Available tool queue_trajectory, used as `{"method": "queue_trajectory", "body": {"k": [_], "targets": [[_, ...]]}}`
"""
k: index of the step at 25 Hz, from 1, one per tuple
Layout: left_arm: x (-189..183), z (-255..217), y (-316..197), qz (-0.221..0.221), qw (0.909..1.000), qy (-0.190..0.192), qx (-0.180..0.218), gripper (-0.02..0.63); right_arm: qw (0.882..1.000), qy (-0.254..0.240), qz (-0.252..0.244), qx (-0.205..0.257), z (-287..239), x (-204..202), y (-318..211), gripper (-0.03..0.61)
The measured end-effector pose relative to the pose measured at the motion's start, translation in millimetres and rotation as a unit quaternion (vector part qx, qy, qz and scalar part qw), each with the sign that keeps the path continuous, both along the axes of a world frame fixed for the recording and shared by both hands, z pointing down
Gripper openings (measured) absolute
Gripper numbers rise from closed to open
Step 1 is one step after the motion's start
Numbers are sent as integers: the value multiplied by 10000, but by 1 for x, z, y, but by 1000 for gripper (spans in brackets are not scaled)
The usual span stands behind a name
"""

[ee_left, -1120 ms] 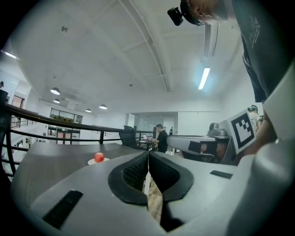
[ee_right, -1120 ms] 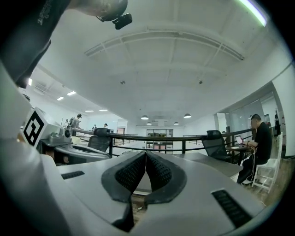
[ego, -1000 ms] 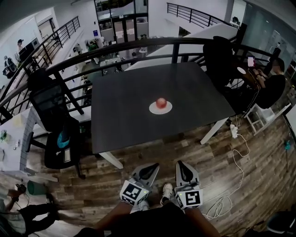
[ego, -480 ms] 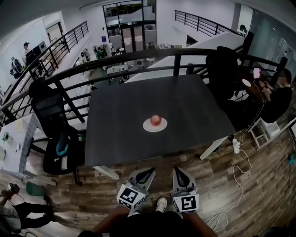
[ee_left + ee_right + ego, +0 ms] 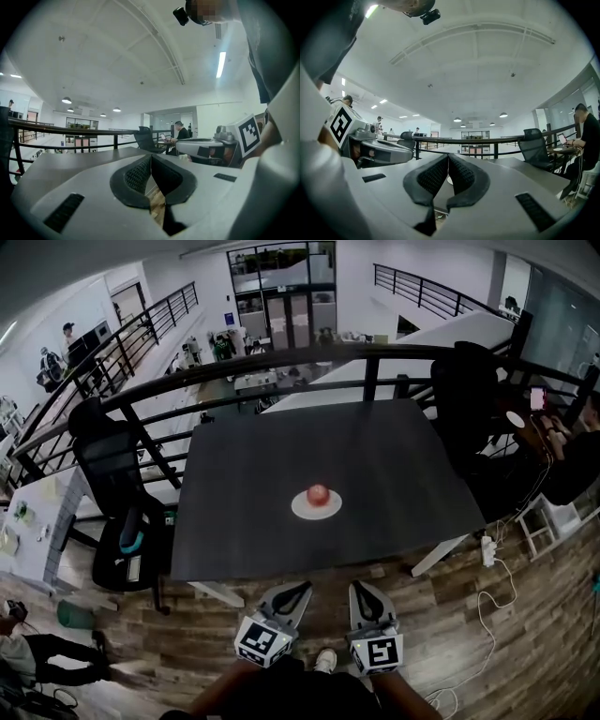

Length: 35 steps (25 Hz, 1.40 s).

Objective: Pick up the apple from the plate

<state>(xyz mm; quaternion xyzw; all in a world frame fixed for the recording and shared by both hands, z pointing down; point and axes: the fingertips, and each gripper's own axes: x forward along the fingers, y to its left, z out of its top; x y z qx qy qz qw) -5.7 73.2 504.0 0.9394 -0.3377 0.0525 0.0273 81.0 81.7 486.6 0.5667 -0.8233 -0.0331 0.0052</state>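
A red apple (image 5: 318,493) rests on a small white plate (image 5: 316,506) near the middle of the dark table (image 5: 244,493) in the head view. Both grippers hang side by side below the table's near edge, over the wooden floor. My left gripper (image 5: 301,588) is shut and holds nothing; its tips meet in the left gripper view (image 5: 151,158). My right gripper (image 5: 357,587) is also shut and empty, its tips meeting in the right gripper view (image 5: 448,157). A sliver of the white plate (image 5: 450,180) peeks between the right jaws. The apple lies well ahead of both.
A black railing (image 5: 281,362) runs behind the table. A black office chair (image 5: 117,493) stands to the left, another chair (image 5: 464,395) at the far right. A person (image 5: 567,460) sits at the right. A power strip with cables (image 5: 487,549) lies on the floor.
The view has shifted: the table and plate now sit lower and closer in the head view. Both grippers stay shut, side by side at the bottom.
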Motion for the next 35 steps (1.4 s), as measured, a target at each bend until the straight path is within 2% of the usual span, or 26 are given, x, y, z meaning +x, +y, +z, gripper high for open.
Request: {"method": "queue_trajectory", "body": {"k": [6, 12, 17, 25, 35], "targets": [[2, 5, -30, -70, 10000, 10, -67, 23, 10000, -10, -16, -19, 1, 4, -33, 25], [14, 6, -75, 63, 9999, 54, -67, 23, 9999, -25, 32, -137, 4, 9, -81, 25], [16, -10, -118, 200, 9997, 119, 121, 23, 9999, 3, 57, -102, -2, 5, -124, 25], [15, -7, -181, 334, 9993, 140, 53, 23, 9998, -37, 135, -126, -3, -2, -182, 25], [-5, 4, -247, 420, 9986, 302, -113, 23, 9986, 327, 241, -333, 10, -26, -238, 25]]}}
